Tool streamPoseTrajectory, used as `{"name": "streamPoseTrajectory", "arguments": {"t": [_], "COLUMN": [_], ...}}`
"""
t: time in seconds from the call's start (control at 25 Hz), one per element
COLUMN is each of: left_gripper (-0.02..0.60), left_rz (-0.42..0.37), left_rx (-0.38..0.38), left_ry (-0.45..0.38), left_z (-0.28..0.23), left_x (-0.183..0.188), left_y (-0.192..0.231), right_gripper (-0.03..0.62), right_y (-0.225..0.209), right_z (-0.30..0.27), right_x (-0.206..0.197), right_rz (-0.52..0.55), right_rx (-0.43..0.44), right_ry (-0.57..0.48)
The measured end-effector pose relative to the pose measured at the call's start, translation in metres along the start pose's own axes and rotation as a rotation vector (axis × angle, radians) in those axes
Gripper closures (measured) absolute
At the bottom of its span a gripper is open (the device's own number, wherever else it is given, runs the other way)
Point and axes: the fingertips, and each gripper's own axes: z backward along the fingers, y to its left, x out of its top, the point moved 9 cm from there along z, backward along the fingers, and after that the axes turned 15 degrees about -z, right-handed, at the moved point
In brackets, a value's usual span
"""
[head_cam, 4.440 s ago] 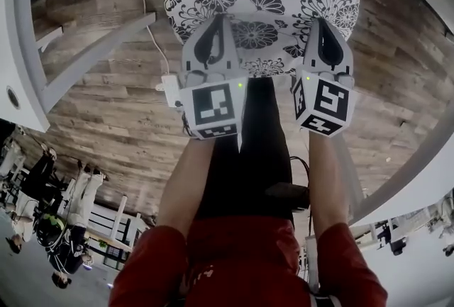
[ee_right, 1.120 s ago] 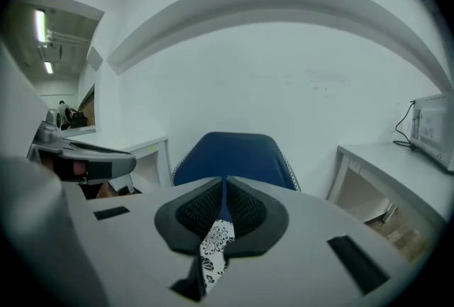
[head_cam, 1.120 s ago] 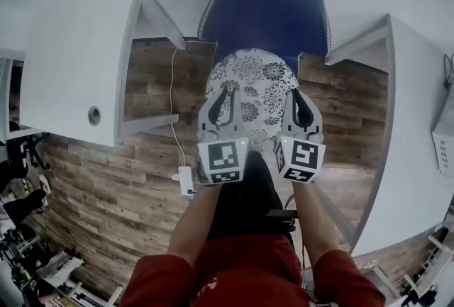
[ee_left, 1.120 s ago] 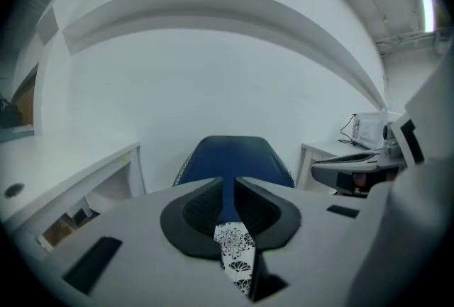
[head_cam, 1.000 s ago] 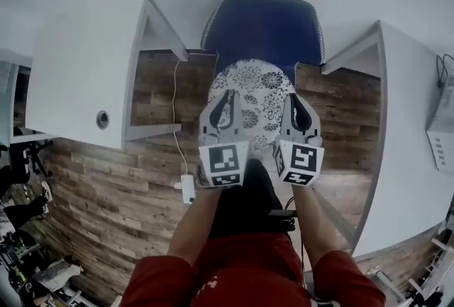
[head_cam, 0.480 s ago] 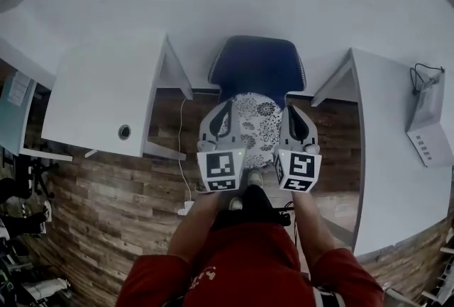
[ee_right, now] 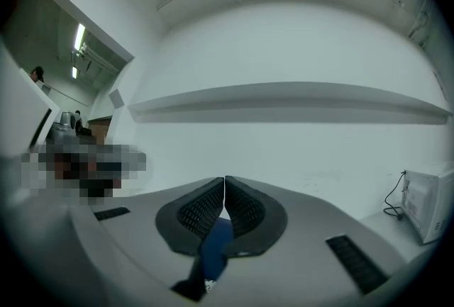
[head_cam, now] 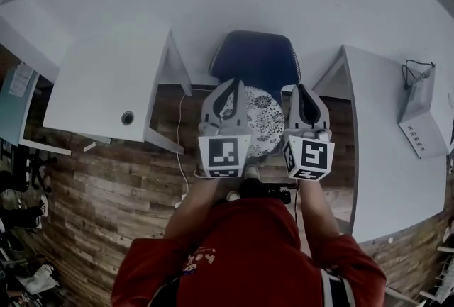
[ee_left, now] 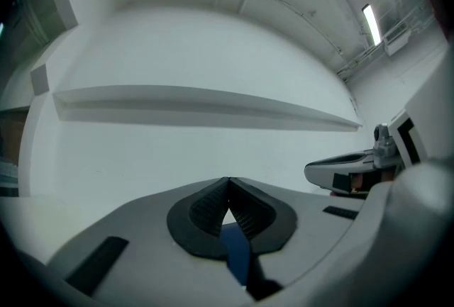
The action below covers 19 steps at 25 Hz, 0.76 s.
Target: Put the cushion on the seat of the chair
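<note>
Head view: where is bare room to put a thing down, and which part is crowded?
The left desk is bare except its cable hole. The right desk is bare nearer than the white appliance. Crowded: the gap between the desks, filled by the blue chair, the cushion, the left gripper and the right gripper.

— What are we wearing?
— A red shirt (head_cam: 248,256) with red sleeves (head_cam: 145,270). Ahead of the shirt, our left gripper (head_cam: 231,84) and right gripper (head_cam: 303,89) have grey shells, black ribbed pads (ee_left: 207,210) and black-and-white marker cubes (head_cam: 224,155).
</note>
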Motion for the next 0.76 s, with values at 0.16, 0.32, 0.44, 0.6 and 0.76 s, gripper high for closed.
{"name": "streamPoseTrajectory", "arguments": {"t": [0.16,0.32,0.44,0.6,0.76], "left_gripper": [0.554,0.554,0.554,0.554,0.554], "left_rz": [-0.003,-0.012,-0.011,-0.013,-0.005], "left_rx": [0.020,0.032,0.032,0.030,0.026], "left_ry": [-0.024,-0.036,-0.034,-0.039,-0.055], "left_z": [0.011,0.017,0.021,0.022,0.021], "left_x": [0.005,0.007,0.006,0.005,0.005], "left_y": [0.006,0.013,0.015,0.016,0.017], "right_gripper": [0.565,0.565,0.565,0.565,0.565], "right_y": [0.007,0.013,0.017,0.019,0.021], "right_z": [0.005,0.007,0.012,0.012,0.013], "right_x": [0.006,0.010,0.010,0.009,0.009], "right_rz": [0.028,0.033,0.038,0.047,0.063], "right_rx": [0.011,0.018,0.019,0.018,0.018], "right_ry": [-0.021,-0.038,-0.043,-0.045,-0.046]}}
